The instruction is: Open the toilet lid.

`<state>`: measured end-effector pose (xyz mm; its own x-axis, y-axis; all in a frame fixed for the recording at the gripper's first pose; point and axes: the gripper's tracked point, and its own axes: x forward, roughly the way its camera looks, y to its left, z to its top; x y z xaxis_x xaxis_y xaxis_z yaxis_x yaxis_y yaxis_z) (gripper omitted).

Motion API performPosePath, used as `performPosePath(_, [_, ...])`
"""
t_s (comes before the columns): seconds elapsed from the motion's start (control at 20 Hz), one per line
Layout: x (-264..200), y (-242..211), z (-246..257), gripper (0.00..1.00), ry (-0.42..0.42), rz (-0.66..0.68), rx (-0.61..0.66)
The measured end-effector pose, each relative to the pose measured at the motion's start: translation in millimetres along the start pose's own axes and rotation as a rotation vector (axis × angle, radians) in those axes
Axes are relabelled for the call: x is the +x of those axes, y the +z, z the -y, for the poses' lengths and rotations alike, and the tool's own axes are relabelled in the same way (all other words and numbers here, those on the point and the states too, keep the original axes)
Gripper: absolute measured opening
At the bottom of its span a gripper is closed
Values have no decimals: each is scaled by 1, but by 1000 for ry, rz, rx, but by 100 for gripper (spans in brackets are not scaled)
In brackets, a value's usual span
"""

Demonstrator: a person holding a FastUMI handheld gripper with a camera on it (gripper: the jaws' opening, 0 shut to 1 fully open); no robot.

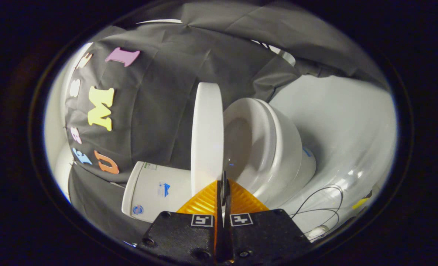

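Note:
The view is rolled onto its side. A white toilet stands against the black cloth wall. Its lid (206,136) is lifted well off the seat (263,140) and shows edge-on, leaning towards the tank (154,190). A wide wedge of space separates lid and seat. My gripper (224,184) is shut, fingers pressed together with nothing between them. The tips sit at the lid's rim, just on the seat side of it; I cannot tell whether they touch the lid. The bowl (296,166) lies beyond the seat.
White floor (344,122) spreads beyond the bowl. A thin black cable (317,201) loops over the floor by the toilet's base, with a small yellow piece (361,202) farther along. Black cloth (167,103) hangs behind the tank.

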<state>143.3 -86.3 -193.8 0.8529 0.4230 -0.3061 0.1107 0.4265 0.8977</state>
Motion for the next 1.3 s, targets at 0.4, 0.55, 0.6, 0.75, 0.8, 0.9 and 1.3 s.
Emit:
performPosePath(0.4, [-7, 3, -24, 4, 8, 25, -61])
performPosePath(0.55, [-8, 4, -35, 4, 0, 29, -130])
performPosePath(0.6, [-8, 4, -38, 4, -5, 34, -151])
performPosePath(0.75, [-7, 4, -47, 4, -12, 44, -194])
performPosePath(0.8, [-6, 5, -50, 4, -18, 49, -208])
performPosePath(0.9, [-8, 3, -54, 4, -31, 42, -239])
performPosePath(1.3, [-13, -5, -100, 4, -65, 70, -397])
